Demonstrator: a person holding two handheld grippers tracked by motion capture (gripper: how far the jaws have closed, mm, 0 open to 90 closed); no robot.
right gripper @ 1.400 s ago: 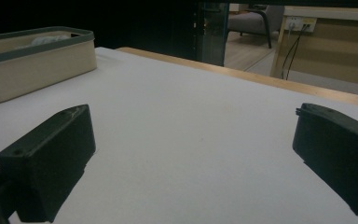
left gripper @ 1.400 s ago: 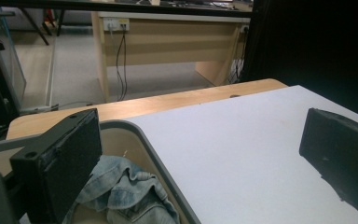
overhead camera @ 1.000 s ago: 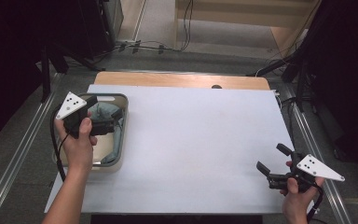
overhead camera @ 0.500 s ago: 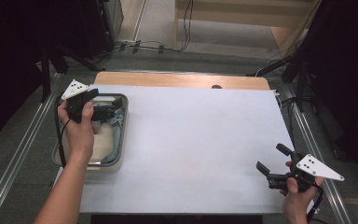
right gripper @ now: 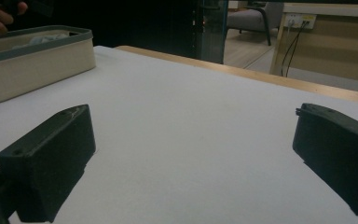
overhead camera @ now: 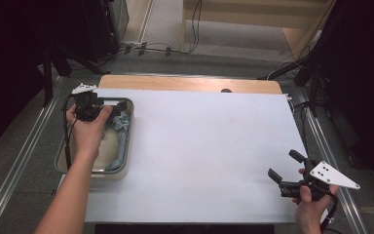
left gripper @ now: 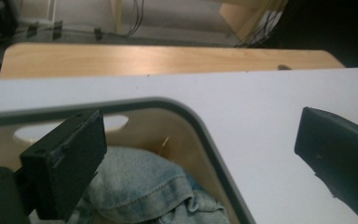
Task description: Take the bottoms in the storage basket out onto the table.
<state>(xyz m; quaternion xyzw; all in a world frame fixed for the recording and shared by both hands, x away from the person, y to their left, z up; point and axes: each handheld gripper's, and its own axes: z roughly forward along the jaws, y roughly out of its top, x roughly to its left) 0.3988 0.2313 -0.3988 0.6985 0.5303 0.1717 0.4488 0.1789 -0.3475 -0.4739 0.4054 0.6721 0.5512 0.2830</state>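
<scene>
A white counter carries a beige tray at its left edge, denim cloth inside. The left hand-held gripper hovers over the tray's far end (jaws apart); the right hand-held gripper rests near the right corner, jaws spread, empty.

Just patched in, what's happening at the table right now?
The left gripper hangs open over the far end of the beige bin, its fingers straddling the bin's rim above a crumpled piece of denim lying inside. Nothing is gripped. The right gripper rests open, low over the white table cover at the near right, away from the bin.
</scene>
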